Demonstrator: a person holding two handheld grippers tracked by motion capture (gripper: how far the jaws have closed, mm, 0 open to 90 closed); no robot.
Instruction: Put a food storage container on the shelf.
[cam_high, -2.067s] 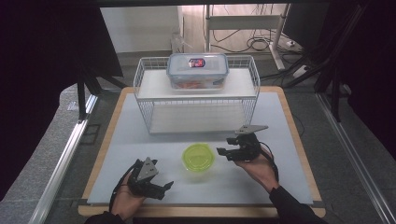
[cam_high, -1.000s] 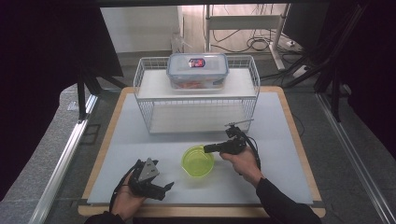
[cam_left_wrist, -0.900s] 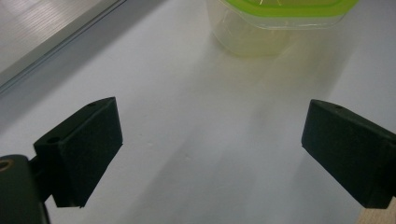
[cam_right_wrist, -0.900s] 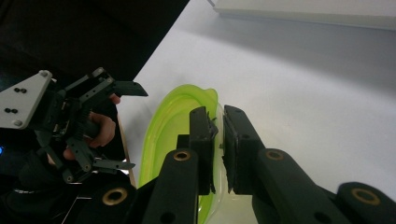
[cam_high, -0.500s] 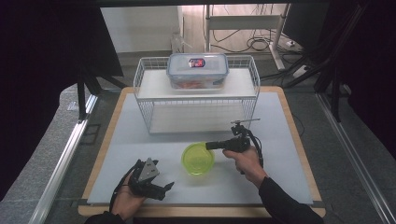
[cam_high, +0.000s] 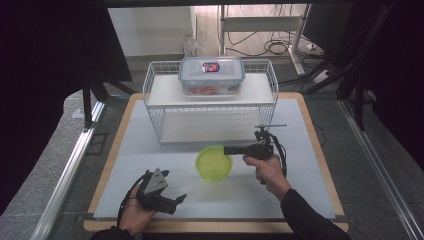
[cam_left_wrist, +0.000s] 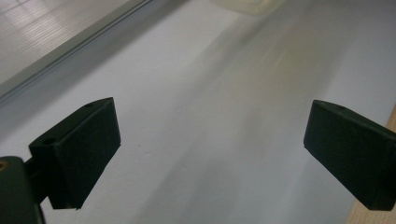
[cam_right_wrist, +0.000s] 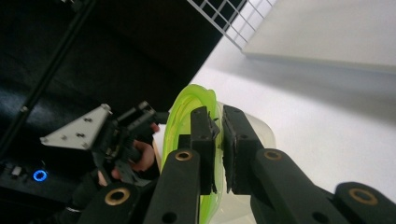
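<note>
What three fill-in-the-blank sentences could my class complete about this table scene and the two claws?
1. The right claw is shut on the rim of the ____ bowl.
2. The lidded container stands on top of the white wire ____.
3. The left claw has its jaws ____, nothing between them.

Missing words: green; rack; open

No legible text. A dark red-and-white label (cam_high: 210, 66) sits on the lid of the far clear container (cam_high: 212, 75), too small and blurred to read.
</note>
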